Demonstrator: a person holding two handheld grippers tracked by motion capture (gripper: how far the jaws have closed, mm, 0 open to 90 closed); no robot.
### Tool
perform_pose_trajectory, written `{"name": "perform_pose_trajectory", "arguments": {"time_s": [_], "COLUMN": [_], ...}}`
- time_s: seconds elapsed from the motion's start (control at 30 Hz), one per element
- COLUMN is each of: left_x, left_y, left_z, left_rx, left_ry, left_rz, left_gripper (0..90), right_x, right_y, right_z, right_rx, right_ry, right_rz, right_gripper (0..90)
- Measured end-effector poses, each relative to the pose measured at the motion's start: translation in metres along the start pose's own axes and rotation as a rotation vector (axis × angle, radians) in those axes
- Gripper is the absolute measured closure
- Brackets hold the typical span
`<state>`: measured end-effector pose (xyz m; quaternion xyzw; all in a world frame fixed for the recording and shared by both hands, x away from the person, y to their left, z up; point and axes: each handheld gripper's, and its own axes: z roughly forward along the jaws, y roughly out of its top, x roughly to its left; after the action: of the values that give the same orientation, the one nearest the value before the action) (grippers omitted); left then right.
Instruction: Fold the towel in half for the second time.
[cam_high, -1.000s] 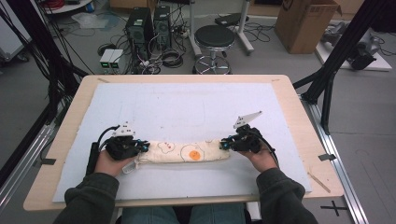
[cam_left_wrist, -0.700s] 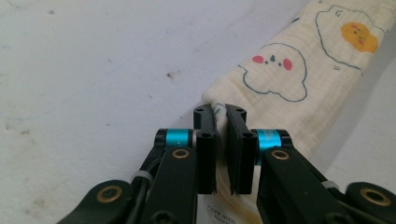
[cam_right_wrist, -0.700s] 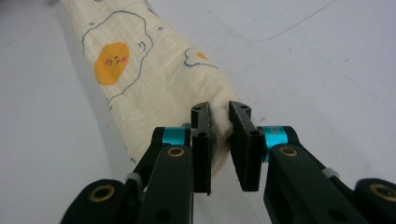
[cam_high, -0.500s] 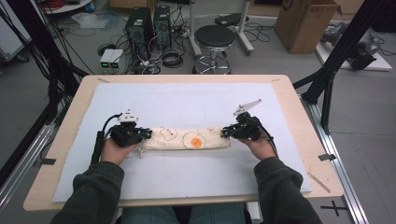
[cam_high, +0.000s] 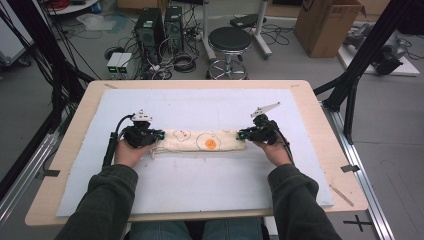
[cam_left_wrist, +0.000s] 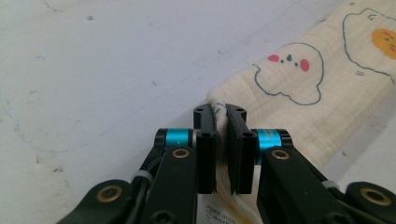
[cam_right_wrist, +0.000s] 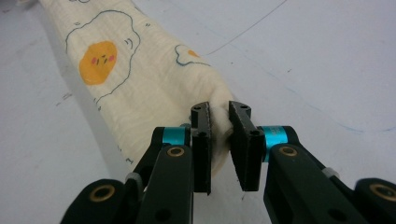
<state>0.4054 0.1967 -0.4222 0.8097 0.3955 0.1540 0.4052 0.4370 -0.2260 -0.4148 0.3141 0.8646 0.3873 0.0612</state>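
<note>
A cream cloth (cam_high: 200, 141) printed with fried-egg cartoons lies folded into a long narrow band across the middle of the desk (cam_high: 320, 165), on the pale blue-white mat (cam_high: 200, 180) that covers most of the wooden top. The band runs from nine o'clock to three o'clock, just ahead of the person's two forearms.

The left gripper (cam_high: 150, 136) sits at the nine o'clock end of the band. In the left gripper view its fingers (cam_left_wrist: 206, 140) are drawn nearly together and pinch the cloth's end corner, with a thin fold of fabric showing in the narrow slot between them and more cloth trailing under the jaws. The rest of the band stretches off towards two o'clock in that view, showing a white blob face with pink cheeks.

The right gripper (cam_high: 245, 134) holds the three o'clock end. In the right gripper view its fingers (cam_right_wrist: 201, 140) are likewise close-set and clamp a bunched corner of the cloth, while the band runs away towards eleven o'clock with an orange yolk face on it.
</note>
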Motion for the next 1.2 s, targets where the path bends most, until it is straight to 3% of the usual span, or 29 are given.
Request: {"name": "perform_pose_trajectory", "arguments": {"time_s": [0.3,0.53,0.93,1.1,1.2], "left_x": [0.008,0.01,0.011,0.013,0.014], "left_y": [-0.002,-0.004,-0.004,-0.003,-0.001], "left_z": [0.009,0.014,0.014,0.007,0.002], "left_rx": [0.015,0.016,-0.001,-0.019,-0.037], "left_ry": [0.036,0.035,0.03,0.029,0.028], "left_rz": [-0.033,-0.044,-0.045,-0.066,-0.07], "left_gripper": [82.8,82.4,78.5,71.8,69.5], "right_x": [-0.008,-0.013,-0.015,-0.017,-0.018], "right_y": [0.011,0.008,0.006,0.006,0.006], "right_z": [0.01,0.022,0.025,0.02,0.013], "right_rx": [-0.011,0.034,0.042,0.018,-0.022], "right_ry": [-0.033,-0.044,-0.044,-0.049,-0.022], "right_rz": [0.023,0.031,0.058,0.062,0.078], "right_gripper": [79.5,79.4,77.0,69.3,64.5]}}
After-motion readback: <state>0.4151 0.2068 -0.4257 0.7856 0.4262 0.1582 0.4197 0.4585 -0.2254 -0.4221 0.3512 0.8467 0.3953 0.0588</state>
